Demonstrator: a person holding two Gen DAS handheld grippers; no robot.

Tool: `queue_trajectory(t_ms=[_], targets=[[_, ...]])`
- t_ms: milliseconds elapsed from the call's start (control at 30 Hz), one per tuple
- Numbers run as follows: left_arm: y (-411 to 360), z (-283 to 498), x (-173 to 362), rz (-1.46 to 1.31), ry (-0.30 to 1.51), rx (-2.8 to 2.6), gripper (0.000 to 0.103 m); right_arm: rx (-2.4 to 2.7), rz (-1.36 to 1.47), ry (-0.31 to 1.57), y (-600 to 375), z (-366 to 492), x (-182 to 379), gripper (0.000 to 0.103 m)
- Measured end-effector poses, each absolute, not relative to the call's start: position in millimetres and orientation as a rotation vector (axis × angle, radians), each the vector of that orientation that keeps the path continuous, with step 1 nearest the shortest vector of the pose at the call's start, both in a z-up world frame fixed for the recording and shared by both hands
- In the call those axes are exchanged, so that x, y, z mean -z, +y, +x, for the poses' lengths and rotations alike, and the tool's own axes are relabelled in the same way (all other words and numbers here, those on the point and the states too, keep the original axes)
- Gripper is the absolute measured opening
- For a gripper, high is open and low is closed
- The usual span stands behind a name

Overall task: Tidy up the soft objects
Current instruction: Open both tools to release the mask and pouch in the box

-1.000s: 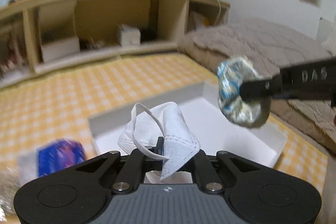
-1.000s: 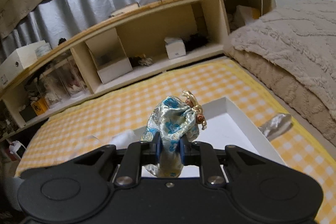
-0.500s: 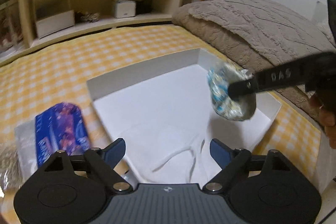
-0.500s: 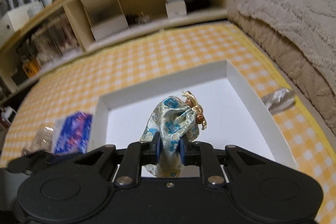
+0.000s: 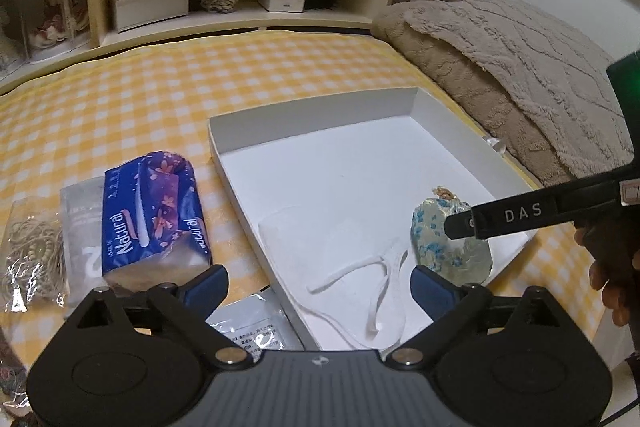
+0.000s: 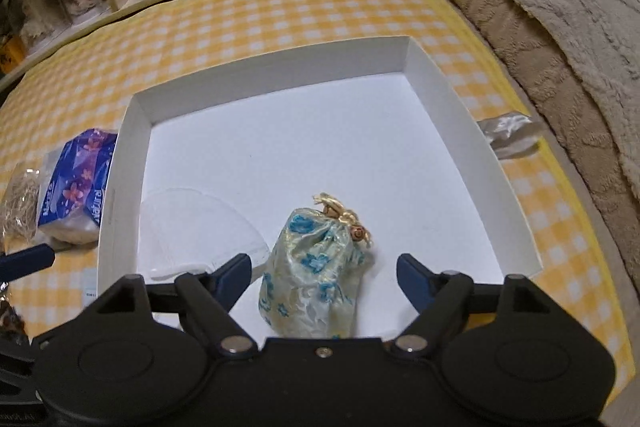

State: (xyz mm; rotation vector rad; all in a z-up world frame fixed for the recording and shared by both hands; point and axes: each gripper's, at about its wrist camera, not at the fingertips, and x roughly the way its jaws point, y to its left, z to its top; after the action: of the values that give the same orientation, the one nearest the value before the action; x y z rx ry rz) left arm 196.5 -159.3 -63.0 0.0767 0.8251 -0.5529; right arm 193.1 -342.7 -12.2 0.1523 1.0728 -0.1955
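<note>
Now, step: release into the white box (image 6: 472, 115); both tools had just been opening
Left tool (image 5: 320, 285): wide, face mask (image 5: 336, 263) dropped inside
Right tool (image 6: 324, 277): wide, brocade pouch (image 6: 316, 275) free between pads
Advice: lift straight up; avoid snagging the mask loops

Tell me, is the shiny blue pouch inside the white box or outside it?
Inside. The pouch sits on the white box's floor beside the face mask.
</note>
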Motion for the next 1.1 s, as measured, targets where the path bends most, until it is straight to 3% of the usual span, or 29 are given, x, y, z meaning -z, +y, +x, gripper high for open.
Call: queue_trajectory(t_ms=[1100], targets=[[-122.7,174.7,5.9,-0.014,0.759,0.483,0.103,0.184,0.18,0.927,-326.0,125.8,-61.5,0.094]])
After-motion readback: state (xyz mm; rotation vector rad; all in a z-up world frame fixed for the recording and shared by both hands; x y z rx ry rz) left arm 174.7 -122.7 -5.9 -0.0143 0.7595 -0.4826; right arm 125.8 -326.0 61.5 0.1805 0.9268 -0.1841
